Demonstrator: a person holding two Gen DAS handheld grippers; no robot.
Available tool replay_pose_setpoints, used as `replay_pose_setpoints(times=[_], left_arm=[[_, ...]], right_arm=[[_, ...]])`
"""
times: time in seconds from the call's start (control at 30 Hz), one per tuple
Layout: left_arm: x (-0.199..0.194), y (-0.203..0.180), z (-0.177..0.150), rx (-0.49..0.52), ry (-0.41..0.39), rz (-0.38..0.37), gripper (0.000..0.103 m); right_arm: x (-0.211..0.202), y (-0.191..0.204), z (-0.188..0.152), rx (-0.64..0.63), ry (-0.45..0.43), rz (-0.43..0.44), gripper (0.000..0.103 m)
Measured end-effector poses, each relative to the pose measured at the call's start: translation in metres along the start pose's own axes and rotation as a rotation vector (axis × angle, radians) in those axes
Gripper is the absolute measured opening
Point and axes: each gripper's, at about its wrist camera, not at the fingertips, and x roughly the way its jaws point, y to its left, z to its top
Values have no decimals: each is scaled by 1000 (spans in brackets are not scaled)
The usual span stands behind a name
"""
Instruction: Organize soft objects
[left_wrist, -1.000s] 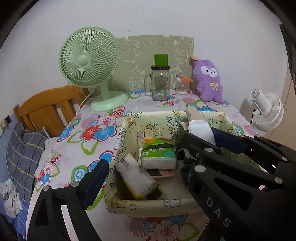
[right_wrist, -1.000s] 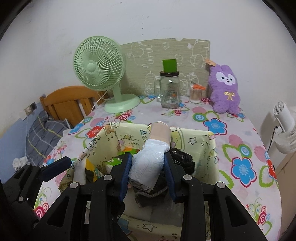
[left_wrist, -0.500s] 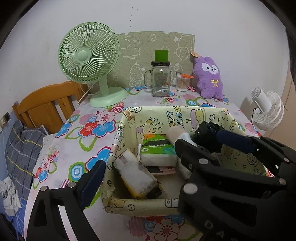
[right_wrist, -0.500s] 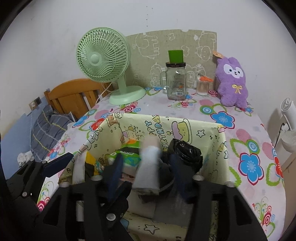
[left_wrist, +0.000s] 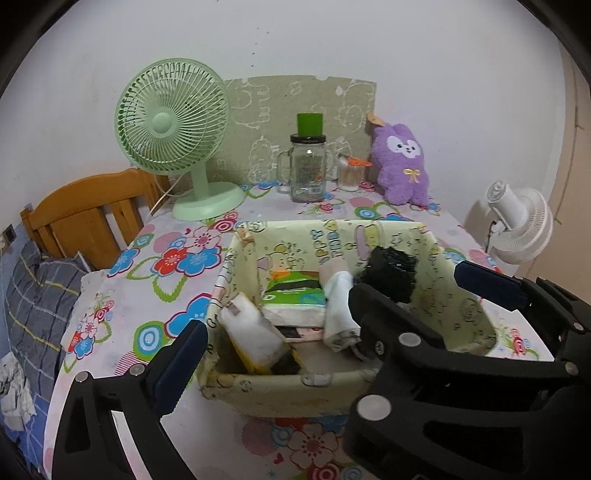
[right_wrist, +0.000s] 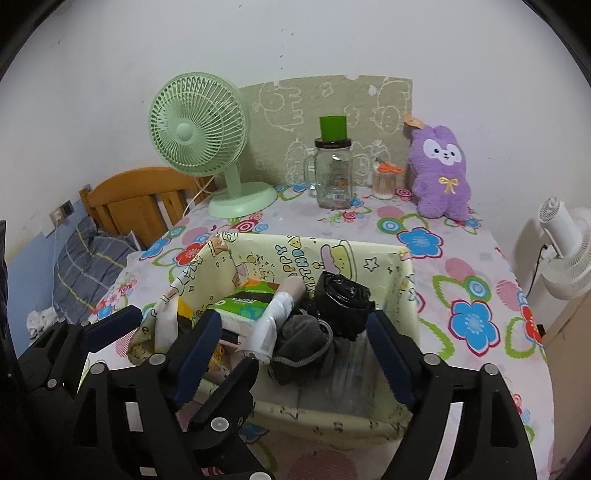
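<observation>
I am holding my right hand-held gripper (right_wrist: 295, 332) spread wide and empty at the lower middle of the frame, over the near rim of the fabric basket (right_wrist: 332, 413). The white rolled cloth (right_wrist: 271, 325) is lying inside the basket at center frame, leaning between the green tissue pack (right_wrist: 243, 310) and the grey pouch (right_wrist: 303, 339), with the black bundle (right_wrist: 341, 299) just right of it. My left hand-held gripper (left_wrist: 328, 325) is also hanging spread wide, empty, at the basket's near side. The purple plush (right_wrist: 439, 170) is sitting on the table (right_wrist: 480, 280) at upper right.
</observation>
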Motion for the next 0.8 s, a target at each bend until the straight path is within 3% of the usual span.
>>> replay_pose_setpoints(times=[0.2, 0.8], left_arm=[[-13, -7, -1, -8, -10, -22, 101], [-66, -18, -3, 15, -113, -30, 103]], right_arm=[[-18, -5, -4, 36, -12, -65, 94], [-90, -22, -13, 118, -109, -203, 94]])
